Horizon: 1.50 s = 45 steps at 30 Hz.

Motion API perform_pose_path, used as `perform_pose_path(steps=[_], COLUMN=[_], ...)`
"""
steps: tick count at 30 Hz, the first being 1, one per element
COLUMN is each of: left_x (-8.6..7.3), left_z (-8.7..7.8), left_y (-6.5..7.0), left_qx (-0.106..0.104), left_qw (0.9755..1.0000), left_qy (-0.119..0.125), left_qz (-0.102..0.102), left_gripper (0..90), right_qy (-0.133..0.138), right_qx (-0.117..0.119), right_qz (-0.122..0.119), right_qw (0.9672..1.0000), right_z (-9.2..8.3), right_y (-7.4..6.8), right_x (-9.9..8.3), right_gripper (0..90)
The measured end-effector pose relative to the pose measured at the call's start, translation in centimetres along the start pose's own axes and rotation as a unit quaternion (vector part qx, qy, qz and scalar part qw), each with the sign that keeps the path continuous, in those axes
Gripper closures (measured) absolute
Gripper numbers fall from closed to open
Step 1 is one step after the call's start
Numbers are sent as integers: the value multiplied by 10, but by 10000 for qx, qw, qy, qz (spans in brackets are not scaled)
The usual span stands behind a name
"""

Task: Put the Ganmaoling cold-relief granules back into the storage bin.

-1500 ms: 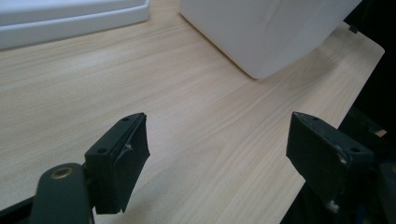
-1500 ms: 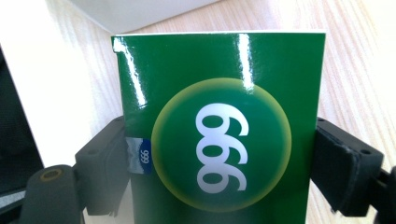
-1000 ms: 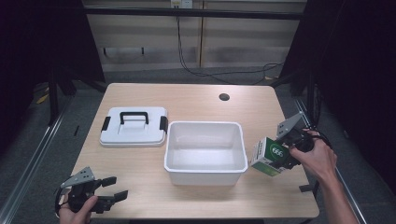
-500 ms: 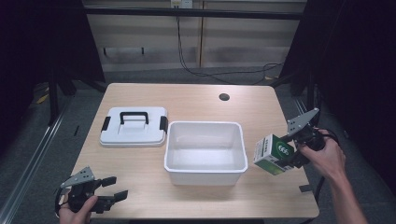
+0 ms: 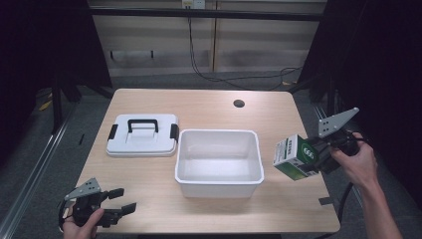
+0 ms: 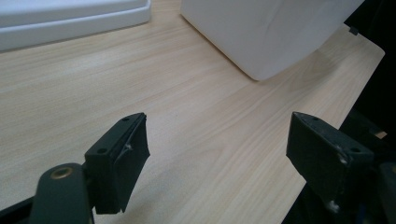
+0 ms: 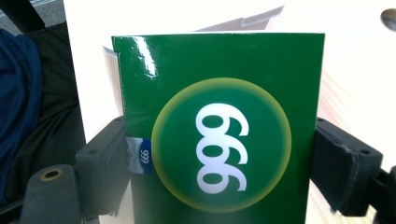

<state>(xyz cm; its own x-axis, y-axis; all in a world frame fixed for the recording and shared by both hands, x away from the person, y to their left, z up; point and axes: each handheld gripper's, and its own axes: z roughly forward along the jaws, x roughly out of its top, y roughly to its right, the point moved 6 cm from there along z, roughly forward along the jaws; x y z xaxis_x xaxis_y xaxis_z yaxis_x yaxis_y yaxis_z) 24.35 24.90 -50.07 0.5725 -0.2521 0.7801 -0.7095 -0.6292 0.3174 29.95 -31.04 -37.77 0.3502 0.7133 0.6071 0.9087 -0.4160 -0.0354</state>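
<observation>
Green carton marked 999: held in my right tool, both jaws pressed against its sides, lifted off the tabletop just right of the white bin. In the right gripper view the carton sits squarely between the jaws. White lid with black handle: flat on the tabletop, touching the bin's left rear corner. Left tool: I see it at the near left corner, jaws spread wide, holding nothing.
</observation>
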Motion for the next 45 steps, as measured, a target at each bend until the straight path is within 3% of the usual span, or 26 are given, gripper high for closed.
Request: perform_pose_path(steps=[5,7,11,13,20,27,31,41,45], left_x=[0,0,0,0,0,0,0,0,0], left_z=[0,0,0,0,0,0,0,0,0], left_y=[0,0,0,0,0,0,0,0,0], left_qx=[-10,-9,0,3,-10,-16,-18,-23,-30], left_qw=[10000,10000,10000,10000,10000,10000,10000,10000,10000], left_qy=[16,17,-5,1,0,6,16,1,-3], left_qz=[-9,-16,-1,-2,5,-2,-5,5,9], left_gripper=[209,209,209,209,209,209,209,209,209], right_qy=[-88,52,39,-144,-43,-190,-254,-489,-681], right_qx=[-28,-44,-75,-107,-143,-183,-136,6,96], right_qz=[-16,-88,-118,-200,-366,-612,-716,-829,-939], right_qw=[10000,9999,9999,9996,9992,9978,9970,9954,9932], right_z=[-7,-12,-14,-10,-12,-15,-11,3,9], right_y=[2,2,1,0,-2,-5,-8,-7,-10], right_x=[8,15,22,29,49,73,90,112,121], right_gripper=[162,162,162,162,162,161,160,159,160])
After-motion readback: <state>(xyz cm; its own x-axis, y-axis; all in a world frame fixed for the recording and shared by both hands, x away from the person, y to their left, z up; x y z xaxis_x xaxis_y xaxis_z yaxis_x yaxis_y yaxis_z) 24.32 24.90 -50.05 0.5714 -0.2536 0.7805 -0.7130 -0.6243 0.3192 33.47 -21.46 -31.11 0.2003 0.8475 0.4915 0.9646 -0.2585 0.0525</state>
